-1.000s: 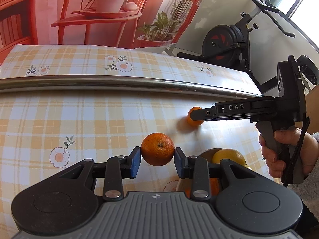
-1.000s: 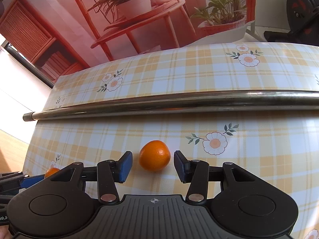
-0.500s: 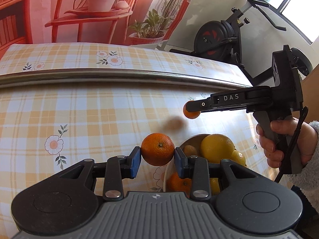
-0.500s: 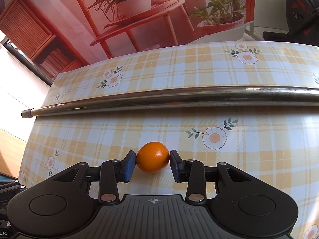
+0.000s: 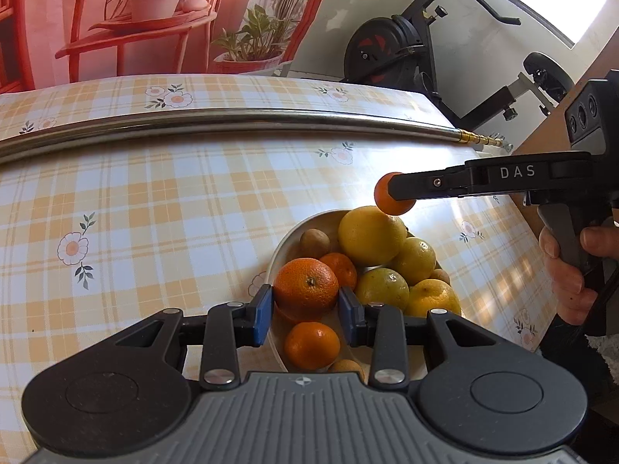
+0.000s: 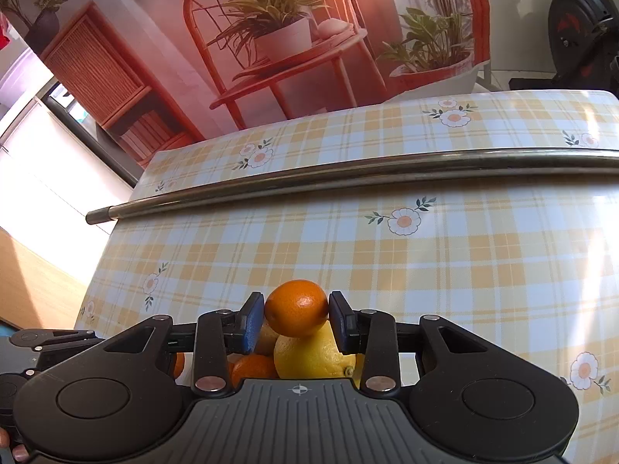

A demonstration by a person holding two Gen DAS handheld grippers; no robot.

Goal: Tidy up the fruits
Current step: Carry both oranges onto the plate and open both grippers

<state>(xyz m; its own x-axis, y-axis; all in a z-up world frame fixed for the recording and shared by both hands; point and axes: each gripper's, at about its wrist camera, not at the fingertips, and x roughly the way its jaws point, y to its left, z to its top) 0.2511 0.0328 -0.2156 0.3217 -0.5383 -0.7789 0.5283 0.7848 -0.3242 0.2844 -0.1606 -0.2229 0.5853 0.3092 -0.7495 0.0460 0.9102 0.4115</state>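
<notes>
The left gripper (image 5: 306, 311) has its jaws clenched on a large orange (image 5: 306, 287), blue pads pressing its two sides, stem dimple facing the camera. Directly below those jaws sits a white bowl (image 5: 279, 248) on the counter (image 5: 154, 208), which wears a yellow plaid cloth with daisies. Inside the bowl, just beyond the jaws to the right, lie a big yellow citrus (image 5: 369, 235), smaller lemons (image 5: 416, 260) and a greenish one (image 5: 381, 289); a brown kiwi (image 5: 314, 243) rests at the far rim, and a small mandarin (image 5: 311, 345) lies beneath the jaws, nearer the camera.

The right gripper (image 6: 296, 319) grasps a smaller orange (image 6: 297, 307) — its jaws have just been closing, and the fruit is pinched between the blue pads. Under these jaws the yellow citrus (image 6: 309, 352) and another orange fruit (image 6: 253, 370) show, so the held orange hangs over the bowl's pile. From the left wrist view the right gripper (image 5: 390, 192) reaches in from the right, held by a hand (image 5: 568, 270), its small orange (image 5: 391, 198) above the far side of the bowl, just over the big yellow citrus.

A metal rod (image 5: 240, 121) lies across the counter well beyond both jaws.
</notes>
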